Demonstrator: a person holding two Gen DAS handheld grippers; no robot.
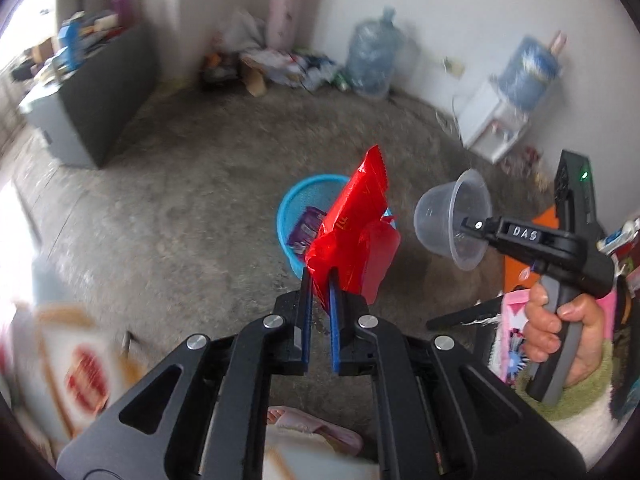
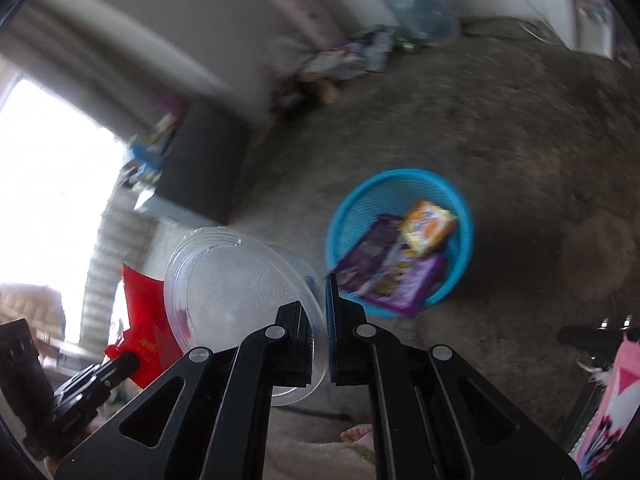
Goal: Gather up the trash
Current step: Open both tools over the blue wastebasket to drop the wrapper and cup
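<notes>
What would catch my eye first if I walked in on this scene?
Probably the bright red wrapper, pinched in the left tongs and held up above a blue basket on the grey floor. Beside it, the right tongs grip a clear plastic cup by its rim. In the basket already lie purple packets and an orange one.

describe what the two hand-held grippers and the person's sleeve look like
Both hand-held grippers, left and right, are black linkages with silver pivot screws and blue finger pads. The right one carries a white DAS label, a grey handle and a green light. The sleeve is fuzzy green.
</notes>
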